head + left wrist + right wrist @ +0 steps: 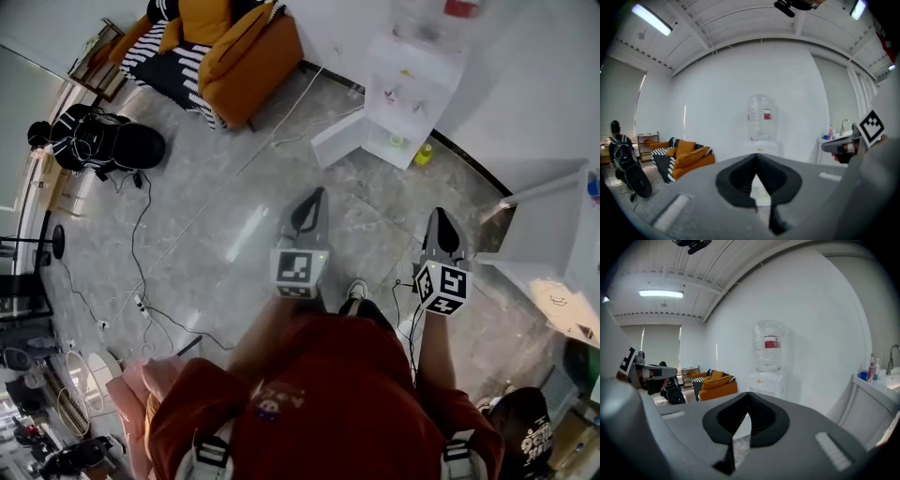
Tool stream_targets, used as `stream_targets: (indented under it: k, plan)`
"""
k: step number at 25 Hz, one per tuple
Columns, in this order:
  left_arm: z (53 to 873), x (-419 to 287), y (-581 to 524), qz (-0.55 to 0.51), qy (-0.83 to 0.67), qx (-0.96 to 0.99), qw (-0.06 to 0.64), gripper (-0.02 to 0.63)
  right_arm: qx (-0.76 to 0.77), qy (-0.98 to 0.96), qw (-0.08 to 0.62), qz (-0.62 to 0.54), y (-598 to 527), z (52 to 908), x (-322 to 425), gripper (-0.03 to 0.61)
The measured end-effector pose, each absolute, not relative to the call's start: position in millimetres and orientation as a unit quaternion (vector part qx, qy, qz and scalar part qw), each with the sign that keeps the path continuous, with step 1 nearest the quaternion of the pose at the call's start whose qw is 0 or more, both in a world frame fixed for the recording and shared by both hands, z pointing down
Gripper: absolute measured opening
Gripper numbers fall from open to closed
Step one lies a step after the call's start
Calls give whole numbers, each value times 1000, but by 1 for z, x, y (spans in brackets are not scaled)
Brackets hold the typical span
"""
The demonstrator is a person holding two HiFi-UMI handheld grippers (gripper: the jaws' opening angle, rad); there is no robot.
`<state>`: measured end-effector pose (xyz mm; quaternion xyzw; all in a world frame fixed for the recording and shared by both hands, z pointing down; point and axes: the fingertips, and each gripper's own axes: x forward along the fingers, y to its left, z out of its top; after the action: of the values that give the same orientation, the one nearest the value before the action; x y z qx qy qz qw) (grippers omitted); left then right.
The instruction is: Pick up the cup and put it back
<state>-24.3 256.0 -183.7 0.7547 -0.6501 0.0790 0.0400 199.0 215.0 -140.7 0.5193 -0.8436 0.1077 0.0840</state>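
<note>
I cannot make out a cup in any view. A white water dispenser (pixel 403 84) with a clear bottle (pixel 761 117) on top stands against the far wall, ahead of both grippers. A small yellow object (pixel 424 153) sits on the floor by its base. My left gripper (pixel 317 192) is held level over the grey floor, its jaws closed tip to tip with nothing between them (pixel 756 155). My right gripper (pixel 439 214) is beside it, also shut and empty (pixel 748 393). Both point toward the dispenser (pixel 767 378).
An orange sofa (pixel 239 52) with a striped blanket stands at the back left. A person in black with a dark bag (pixel 98 141) is at the left, and cables trail over the floor (pixel 141 281). A white counter with a sink (pixel 562 253) is on the right.
</note>
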Motion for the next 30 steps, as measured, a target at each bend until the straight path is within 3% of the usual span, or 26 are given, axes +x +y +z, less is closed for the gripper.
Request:
stream_targets:
  k: [18, 30]
  plan:
    - [-195, -159, 90, 81, -523, 848, 21, 0, 614, -777, 87, 109, 108, -154, 41, 0]
    - [-187, -146, 23, 103, -453, 886, 22, 0, 681, -718, 77, 123, 78, -160, 54, 0]
